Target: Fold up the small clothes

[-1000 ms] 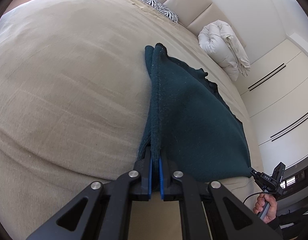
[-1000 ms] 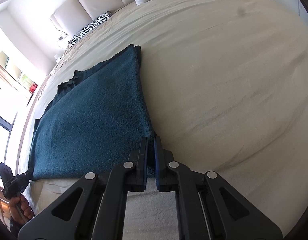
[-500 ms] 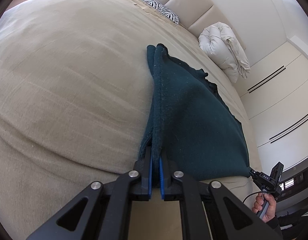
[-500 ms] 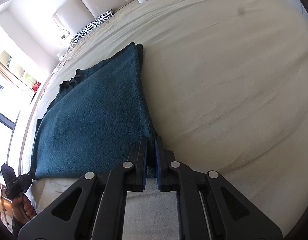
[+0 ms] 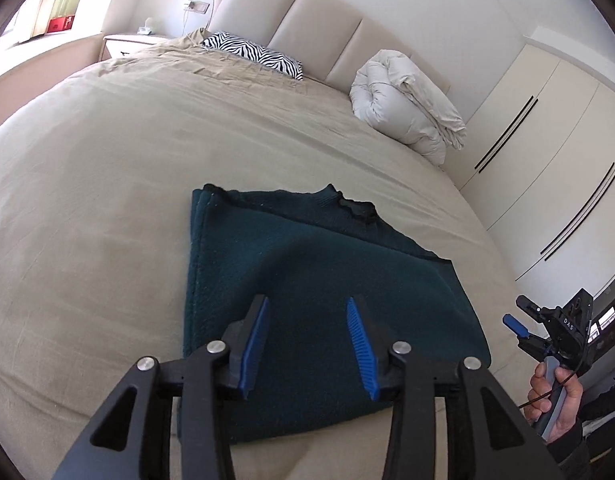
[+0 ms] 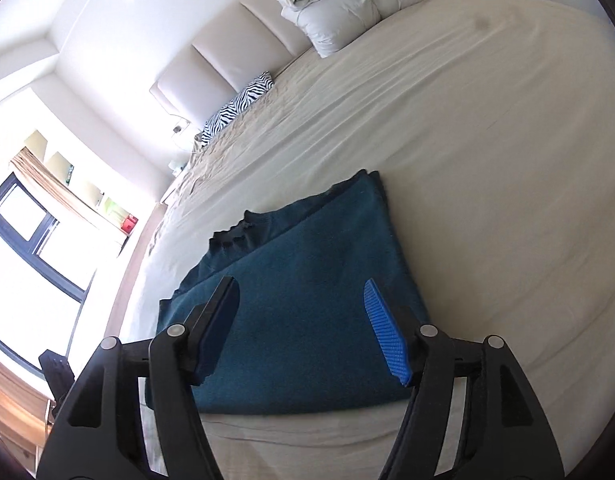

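Lying flat near the near edge of the bed (image 5: 87,200), the teal garment (image 5: 307,280) is seen folded over, its far layer and frilled neckline left showing beyond the top layer. Nothing is gripped: the jaws of the left gripper (image 5: 307,344) and the right gripper (image 6: 303,328) are opening, released above the cloth, presumably so the fold is left to settle. Sleeves cannot be made out, and the garment's near edge is partly hidden behind the gripper frames.
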`<action>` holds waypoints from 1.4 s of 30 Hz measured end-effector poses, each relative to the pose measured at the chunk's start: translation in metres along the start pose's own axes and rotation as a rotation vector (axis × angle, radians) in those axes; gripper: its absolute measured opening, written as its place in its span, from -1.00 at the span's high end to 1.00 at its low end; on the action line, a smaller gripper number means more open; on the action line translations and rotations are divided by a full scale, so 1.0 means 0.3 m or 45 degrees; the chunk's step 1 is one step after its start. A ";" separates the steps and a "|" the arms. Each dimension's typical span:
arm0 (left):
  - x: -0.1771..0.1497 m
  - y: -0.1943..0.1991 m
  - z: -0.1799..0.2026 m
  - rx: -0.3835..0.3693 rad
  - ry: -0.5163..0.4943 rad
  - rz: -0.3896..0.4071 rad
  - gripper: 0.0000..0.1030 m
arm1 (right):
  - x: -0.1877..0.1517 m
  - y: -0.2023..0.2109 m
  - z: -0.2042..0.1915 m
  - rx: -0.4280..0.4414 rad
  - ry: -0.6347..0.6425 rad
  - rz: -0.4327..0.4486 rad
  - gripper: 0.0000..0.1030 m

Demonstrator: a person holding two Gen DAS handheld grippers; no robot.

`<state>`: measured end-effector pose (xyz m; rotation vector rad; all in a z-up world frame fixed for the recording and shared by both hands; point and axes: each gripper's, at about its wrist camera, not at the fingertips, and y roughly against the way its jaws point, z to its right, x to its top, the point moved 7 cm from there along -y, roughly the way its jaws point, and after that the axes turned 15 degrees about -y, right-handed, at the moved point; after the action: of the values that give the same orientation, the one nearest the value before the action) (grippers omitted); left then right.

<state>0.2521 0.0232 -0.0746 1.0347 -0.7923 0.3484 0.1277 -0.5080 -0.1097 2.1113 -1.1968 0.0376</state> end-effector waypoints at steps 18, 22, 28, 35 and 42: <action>0.069 -0.460 -0.157 -0.018 0.112 -0.100 0.25 | -0.095 -0.747 -0.204 0.279 -0.222 -0.388 0.08; 0.060 -0.448 -0.180 -0.031 0.148 -0.079 0.43 | 0.037 -0.700 -0.079 0.282 -0.274 -0.261 0.29; 0.066 -0.435 -0.193 -0.033 0.168 -0.053 0.43 | 0.218 -0.560 0.164 0.176 -0.417 -0.009 0.38; 0.049 -0.289 -0.033 -0.052 0.091 -0.035 -0.06 | 0.190 -0.366 0.153 0.199 -0.429 0.035 0.31; -0.133 -0.260 0.175 -0.017 -0.049 -0.168 -0.33 | -0.282 -0.458 -0.160 0.408 -0.245 -0.388 0.05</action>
<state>0.2501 -0.0564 -0.1383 1.0780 -0.7554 0.2112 0.1984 -0.3720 -0.1793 2.6100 -1.0146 -0.1224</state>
